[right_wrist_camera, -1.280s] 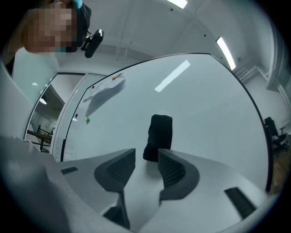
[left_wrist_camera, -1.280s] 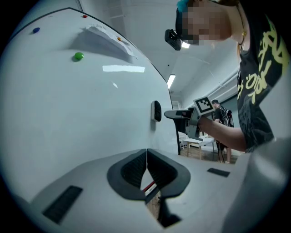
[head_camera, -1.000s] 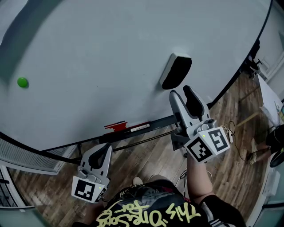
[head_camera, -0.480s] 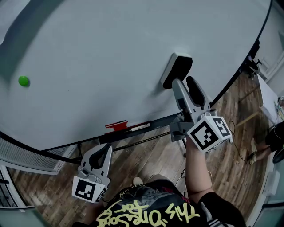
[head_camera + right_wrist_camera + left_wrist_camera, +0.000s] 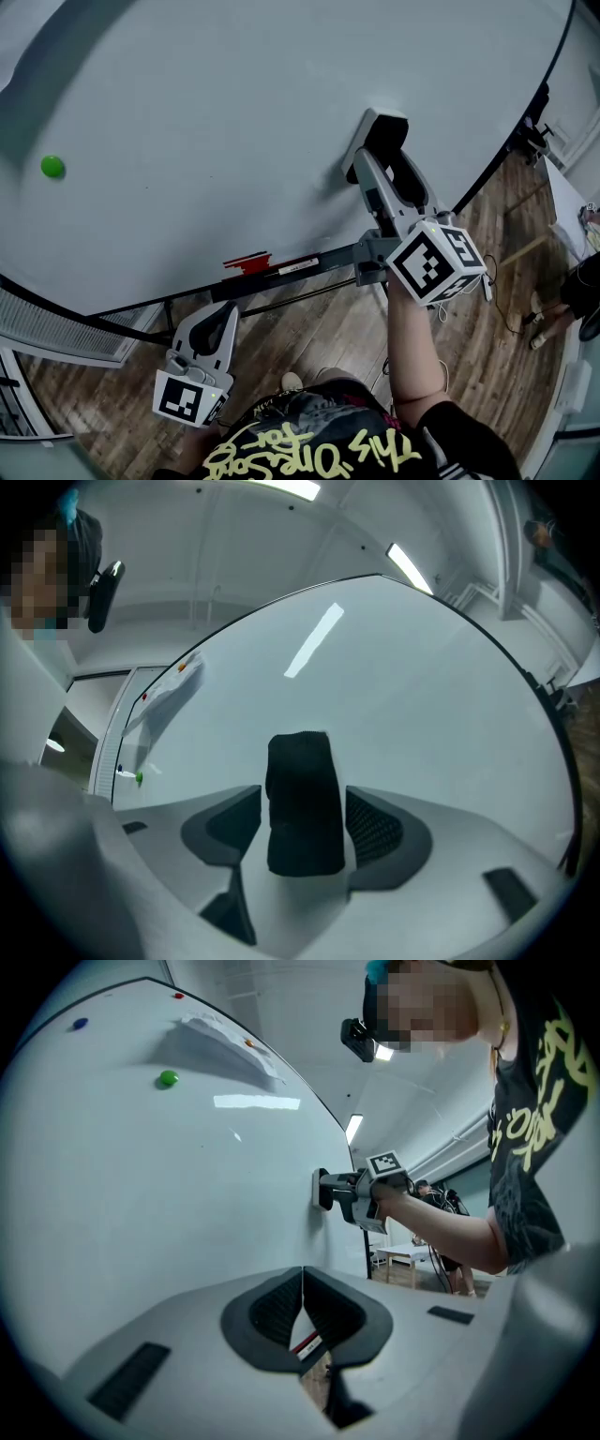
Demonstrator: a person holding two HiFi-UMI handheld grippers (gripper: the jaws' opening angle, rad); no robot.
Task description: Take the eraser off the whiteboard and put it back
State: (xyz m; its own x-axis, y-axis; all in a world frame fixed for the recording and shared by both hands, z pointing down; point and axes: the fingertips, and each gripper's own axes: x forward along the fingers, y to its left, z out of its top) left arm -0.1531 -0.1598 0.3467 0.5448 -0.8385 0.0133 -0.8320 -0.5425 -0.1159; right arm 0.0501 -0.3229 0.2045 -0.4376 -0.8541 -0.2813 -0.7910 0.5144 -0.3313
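Spread wide, having just been opening, with pads (image 5: 375, 822) either side of the black eraser (image 5: 302, 761) and not gripping it: the right gripper (image 5: 378, 159), raised to the whiteboard (image 5: 234, 112). Stuck flat on the board's right part, between those open jaws, the eraser. Pressed together on nothing, the left gripper (image 5: 302, 1274), held low near the board's lower edge. Far to the left on the white surface, a green magnet (image 5: 52, 167).
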